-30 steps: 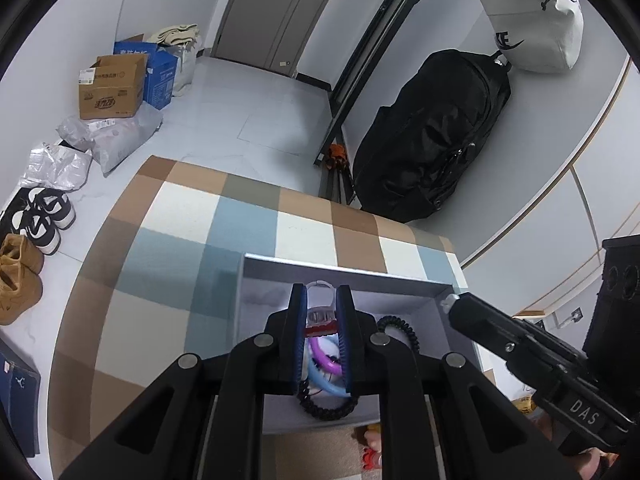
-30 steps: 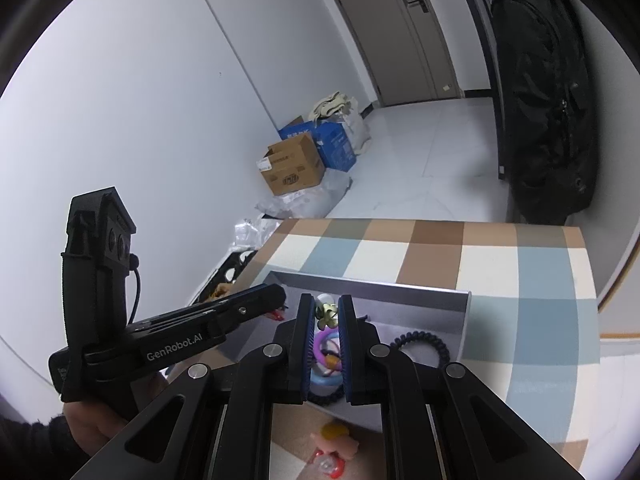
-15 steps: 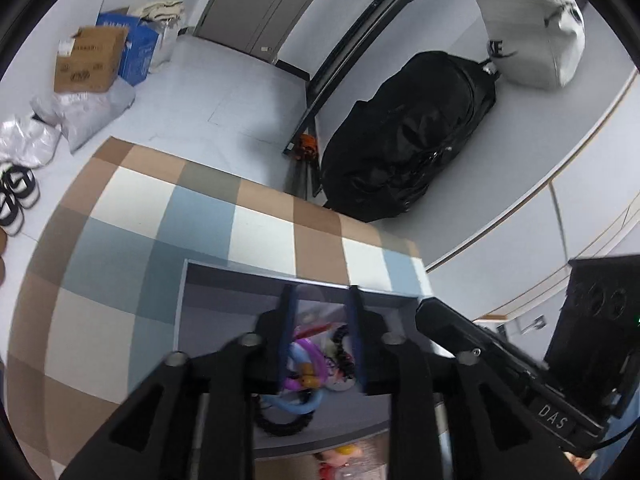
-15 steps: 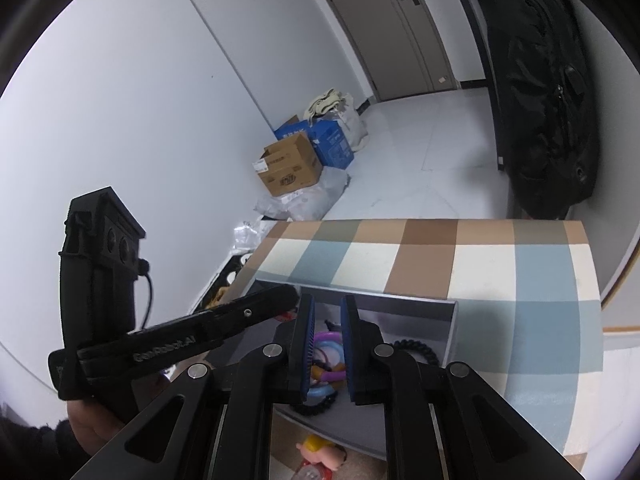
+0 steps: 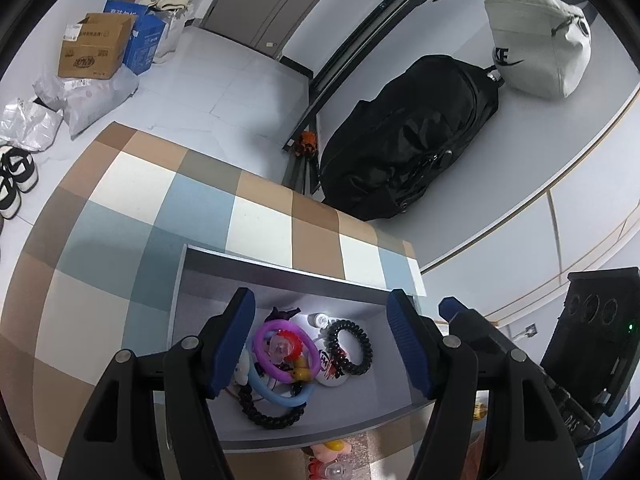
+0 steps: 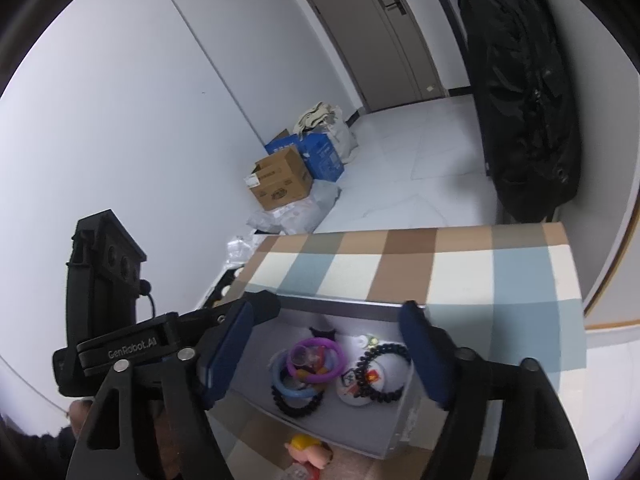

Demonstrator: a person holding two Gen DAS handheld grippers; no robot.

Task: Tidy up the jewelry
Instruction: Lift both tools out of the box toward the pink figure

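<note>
Currently, in the left wrist view, the left gripper (image 5: 320,340) hangs above a grey tray (image 5: 280,276) that rests on a checked cloth (image 5: 132,216). Its jaws are opening, the blue pads (image 5: 236,344) stand spread, and nothing is pinched between them; the jewelry lies below in the tray, untouched. That pile holds a purple ring (image 5: 286,350) on top, a light-blue ring (image 5: 280,394) under it, a black beaded bracelet (image 5: 268,416) at the near edge, a black coil tie (image 5: 350,346) to the right, and a round white badge (image 5: 332,372) partly under the coil. The right gripper (image 5: 496,356) shows at the lower right edge, beside the tray's right wall. Beyond the cloth a black bag (image 5: 408,140) leans on the wall, and cardboard boxes (image 5: 94,46) stand on the floor at upper left. In the right wrist view, the right gripper (image 6: 328,344) likewise hovers over the tray (image 6: 340,304), its jaws opening and spread, with nothing gripped. The purple ring (image 6: 318,360), light-blue ring (image 6: 290,386), coil tie (image 6: 382,372) and badge (image 6: 356,388) lie on the tray floor below the pads (image 6: 226,348). The left gripper (image 6: 224,320) reaches in from the left, its tip at the tray's far left corner, held by a hand (image 6: 80,412) at the lower left. A small yellow-and-pink toy (image 6: 308,450) lies on the cloth just outside the tray's near wall.
</note>
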